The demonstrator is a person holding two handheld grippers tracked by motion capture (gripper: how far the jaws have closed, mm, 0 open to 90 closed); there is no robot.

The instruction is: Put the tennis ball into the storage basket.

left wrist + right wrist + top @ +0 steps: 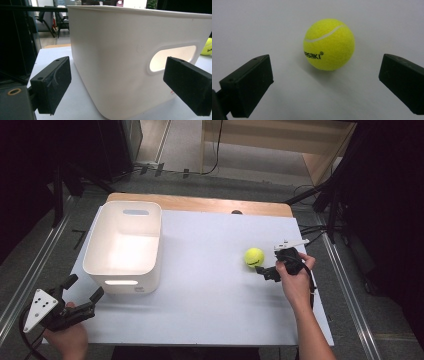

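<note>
A yellow tennis ball (254, 256) lies on the white table top (210, 295), right of centre. My right gripper (270, 263) is open just to the ball's right. In the right gripper view the ball (329, 44) rests a little ahead of the right gripper (326, 72), between the lines of its two jaws and touching neither. A white plastic bin (123, 245) with handle slots stands at the table's left. My left gripper (84, 289) is open at the near left corner. It faces the bin's near wall (120, 50), and nothing lies between the jaws of the left gripper (117, 82).
A strip of wooden table edge (200, 203) shows beyond the white sheet. Metal rails (30, 270) run along both sides of the table. Dark stands and cables (330, 205) crowd the far right. From the left gripper view the ball (207, 47) peeks past the bin's right corner.
</note>
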